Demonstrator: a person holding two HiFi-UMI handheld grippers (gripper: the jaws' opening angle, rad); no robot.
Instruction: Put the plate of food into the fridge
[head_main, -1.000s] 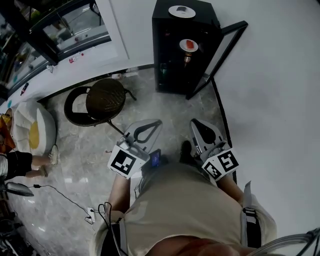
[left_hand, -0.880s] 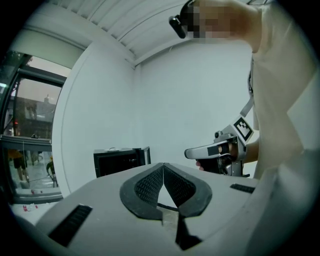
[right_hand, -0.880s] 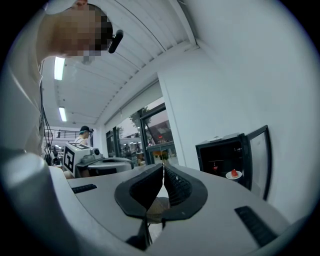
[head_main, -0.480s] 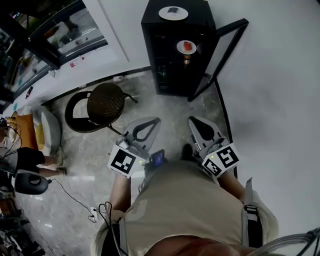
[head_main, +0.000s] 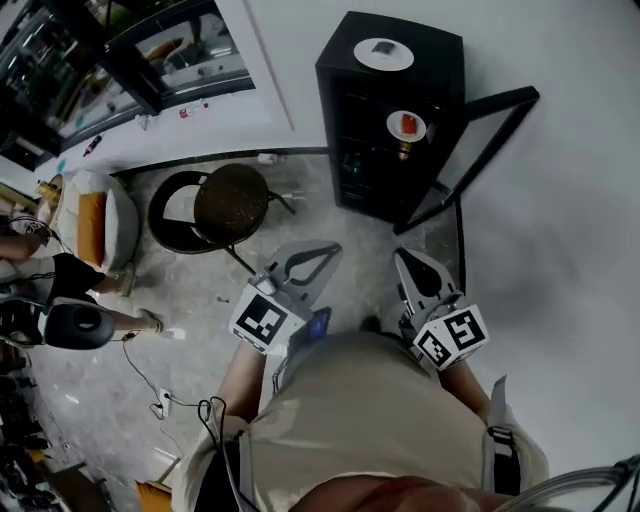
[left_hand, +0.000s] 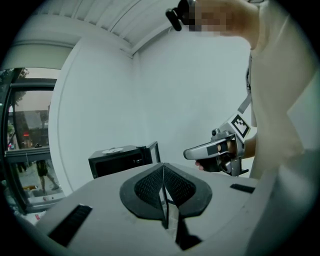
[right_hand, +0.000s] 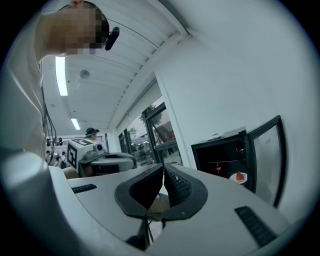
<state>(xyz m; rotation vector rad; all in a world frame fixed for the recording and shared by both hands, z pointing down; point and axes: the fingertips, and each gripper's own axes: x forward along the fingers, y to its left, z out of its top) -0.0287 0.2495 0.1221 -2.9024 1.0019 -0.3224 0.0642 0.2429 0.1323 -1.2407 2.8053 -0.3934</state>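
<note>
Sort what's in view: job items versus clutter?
Job: fridge, open door, plate with red food inside, second plate on top (maybe), left gripper, right gripper (both shut, empty).
Clutter: stool, cushioned seat, floor cable.

Closed and empty — left gripper (head_main: 326, 251), right gripper (head_main: 405, 258).

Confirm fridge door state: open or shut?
Open. The glass door stands swung out from the black fridge, and the interior shows, with a plate of red food in the opening.
</note>
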